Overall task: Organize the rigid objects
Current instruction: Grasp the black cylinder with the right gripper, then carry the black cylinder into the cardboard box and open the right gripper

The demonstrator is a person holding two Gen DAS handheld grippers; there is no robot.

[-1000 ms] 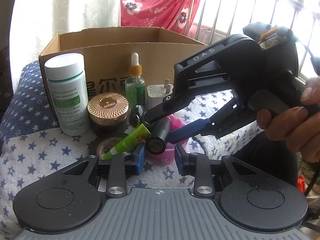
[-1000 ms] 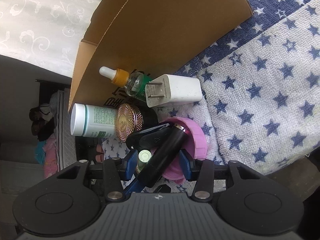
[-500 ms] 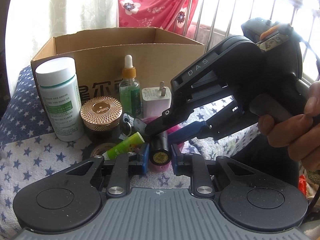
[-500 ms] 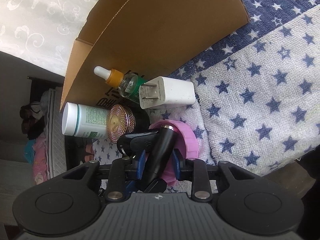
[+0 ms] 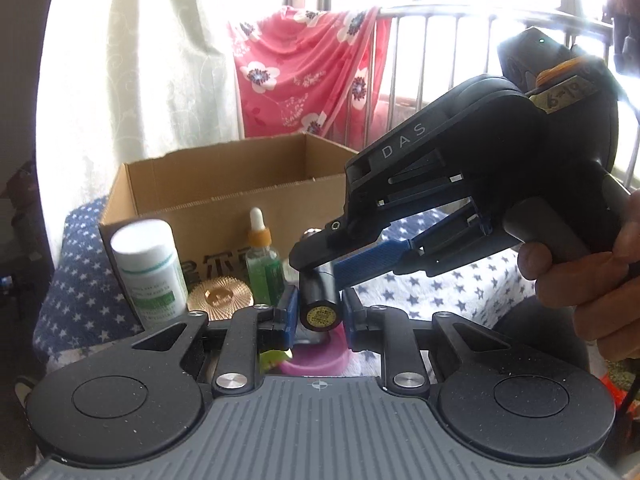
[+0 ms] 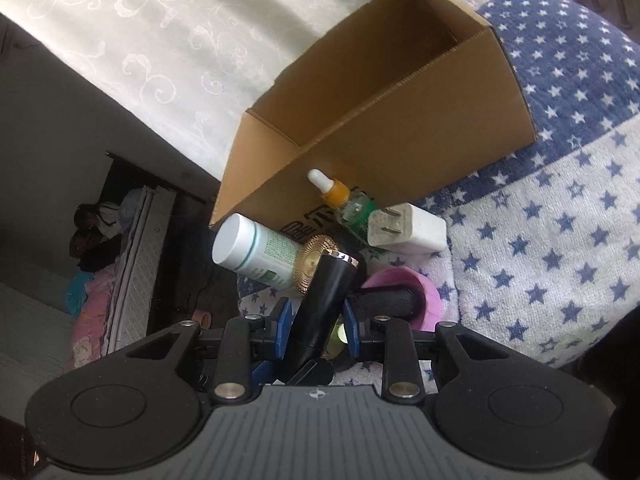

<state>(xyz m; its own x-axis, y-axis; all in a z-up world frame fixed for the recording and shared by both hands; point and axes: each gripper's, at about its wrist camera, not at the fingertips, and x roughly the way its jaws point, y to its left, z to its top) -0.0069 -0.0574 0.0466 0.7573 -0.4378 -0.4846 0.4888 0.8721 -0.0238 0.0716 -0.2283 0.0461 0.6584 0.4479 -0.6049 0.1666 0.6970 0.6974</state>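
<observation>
A black cylinder (image 6: 326,300) with a metal-ringed tip is clamped in my right gripper (image 6: 314,326) and lifted above the heap. In the left wrist view its labelled end (image 5: 320,312) sits between my left gripper's (image 5: 319,314) blue pads; whether they press it I cannot tell. The right gripper (image 5: 320,258) reaches in from the right over it. An open cardboard box (image 6: 384,92) stands behind. In front of it are a white bottle (image 6: 256,248), a gold-lidded jar (image 6: 310,262), a green dropper bottle (image 6: 348,204), a white charger (image 6: 408,226) and a pink cup (image 6: 416,284).
Everything rests on a blue-and-white star-patterned cloth (image 6: 560,220). A key fob (image 6: 386,300) lies across the pink cup. A white curtain (image 5: 160,60), a red floral cloth (image 5: 308,68) and a metal railing (image 5: 440,40) lie beyond the box. A floor drop lies left of the cloth.
The right gripper has lifted the black cylinder off the pink cup and tilted it up. The left gripper rose with it, and the cylinder's end now sits between its pads.
</observation>
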